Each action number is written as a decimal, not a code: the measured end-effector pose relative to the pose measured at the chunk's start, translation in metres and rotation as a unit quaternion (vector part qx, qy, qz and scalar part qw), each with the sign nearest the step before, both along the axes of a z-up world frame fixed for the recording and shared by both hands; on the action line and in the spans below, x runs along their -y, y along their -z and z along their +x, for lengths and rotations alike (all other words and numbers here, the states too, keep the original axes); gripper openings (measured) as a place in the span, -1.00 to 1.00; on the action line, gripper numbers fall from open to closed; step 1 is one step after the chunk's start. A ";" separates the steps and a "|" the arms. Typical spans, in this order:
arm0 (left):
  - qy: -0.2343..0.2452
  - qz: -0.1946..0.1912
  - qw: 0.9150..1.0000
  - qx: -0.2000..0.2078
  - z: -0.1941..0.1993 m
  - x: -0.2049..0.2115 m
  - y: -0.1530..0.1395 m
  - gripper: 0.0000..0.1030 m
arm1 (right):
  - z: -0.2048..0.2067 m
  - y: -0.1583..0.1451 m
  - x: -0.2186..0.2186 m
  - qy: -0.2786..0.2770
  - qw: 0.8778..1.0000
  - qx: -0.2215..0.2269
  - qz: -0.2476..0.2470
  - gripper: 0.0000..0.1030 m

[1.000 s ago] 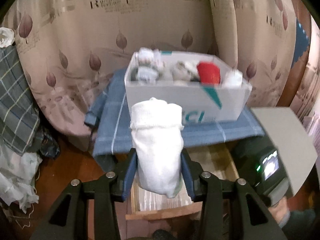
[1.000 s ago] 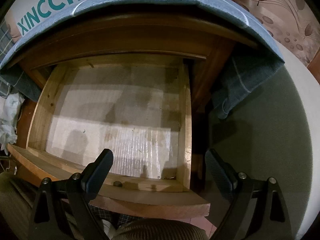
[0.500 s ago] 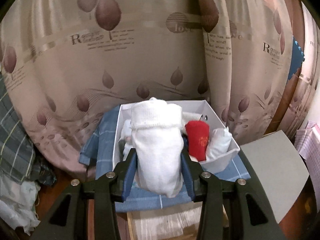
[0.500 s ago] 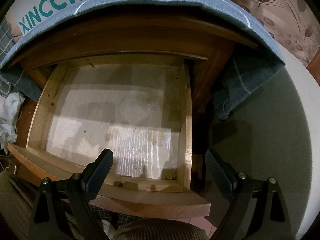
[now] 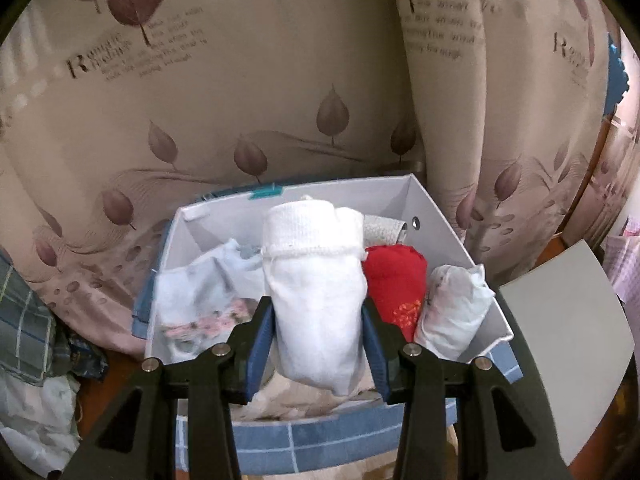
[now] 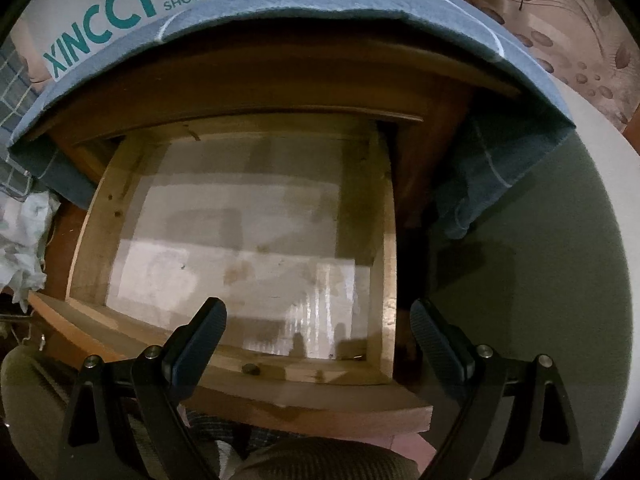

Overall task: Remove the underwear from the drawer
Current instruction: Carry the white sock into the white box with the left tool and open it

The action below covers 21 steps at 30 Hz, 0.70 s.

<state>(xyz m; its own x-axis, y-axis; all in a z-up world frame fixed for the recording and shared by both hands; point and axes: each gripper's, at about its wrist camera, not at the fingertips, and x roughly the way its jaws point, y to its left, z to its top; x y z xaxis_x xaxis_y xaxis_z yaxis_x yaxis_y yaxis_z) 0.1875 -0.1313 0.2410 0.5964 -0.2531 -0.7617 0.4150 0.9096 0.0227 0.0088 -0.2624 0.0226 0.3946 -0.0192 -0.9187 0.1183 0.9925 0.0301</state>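
Observation:
My left gripper point(image 5: 318, 344) is shut on a rolled white pair of underwear point(image 5: 316, 292), which hangs upright between the blue pads over the open white shoe box point(image 5: 444, 216). In the box lie a red roll point(image 5: 396, 284), a pale roll in the right corner point(image 5: 456, 312) and light floral pieces point(image 5: 200, 300) on the left. In the right wrist view my right gripper point(image 6: 318, 336) stands open above the front edge of the pulled-out wooden drawer point(image 6: 384, 240). The drawer's lined bottom shows no clothing.
The shoe box point(image 6: 100, 4) rests on a blue checked cloth point(image 6: 472, 32) over the cabinet top. A leaf-print curtain point(image 5: 240, 80) hangs right behind it. A grey cushioned surface point(image 6: 540, 260) lies to the right, and piled clothes point(image 5: 28, 320) sit to the left. The person's knees point(image 6: 304, 460) are below the drawer.
The left gripper carried the white roll forward from over the drawer to above the shoe box, which now looms close. The right gripper stayed still over the drawer.

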 end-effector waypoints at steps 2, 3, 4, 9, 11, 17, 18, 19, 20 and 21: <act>-0.003 0.002 1.000 -0.014 0.010 0.005 0.011 -0.17 | -0.001 -0.002 -0.002 0.000 1.000 0.004 0.000 0.78; -0.006 0.005 1.000 -0.018 0.013 0.006 0.015 -0.17 | -0.001 -0.003 -0.002 -0.001 1.000 0.005 0.002 0.78; -0.012 0.010 1.000 -0.020 0.018 0.008 0.020 -0.16 | -0.001 -0.003 -0.002 -0.002 1.000 0.005 0.003 0.78; -0.020 0.017 0.999 -0.025 0.032 0.011 0.031 -0.16 | -0.001 -0.004 0.000 0.000 1.000 0.006 0.011 0.78; -0.027 0.020 0.999 -0.028 0.038 0.010 0.037 -0.16 | -0.001 -0.003 0.002 0.000 1.000 0.007 0.016 0.78; -0.050 0.016 0.998 -0.039 0.047 0.004 0.054 -0.11 | -0.001 -0.001 0.003 0.001 1.000 0.005 0.015 0.78; -0.051 0.017 0.998 -0.036 0.047 0.004 0.054 -0.10 | -0.001 -0.001 0.002 0.000 1.000 0.005 0.017 0.78; -0.053 0.018 0.998 -0.034 0.046 0.004 0.055 -0.08 | -0.001 -0.001 0.002 0.000 1.000 0.004 0.017 0.78; -0.056 0.019 0.998 -0.033 0.046 0.005 0.056 -0.06 | -0.001 -0.001 0.003 -0.001 1.000 0.004 0.017 0.78; -0.057 0.022 0.998 -0.034 0.046 0.006 0.056 -0.05 | 0.000 -0.001 0.002 -0.001 1.000 0.004 0.018 0.78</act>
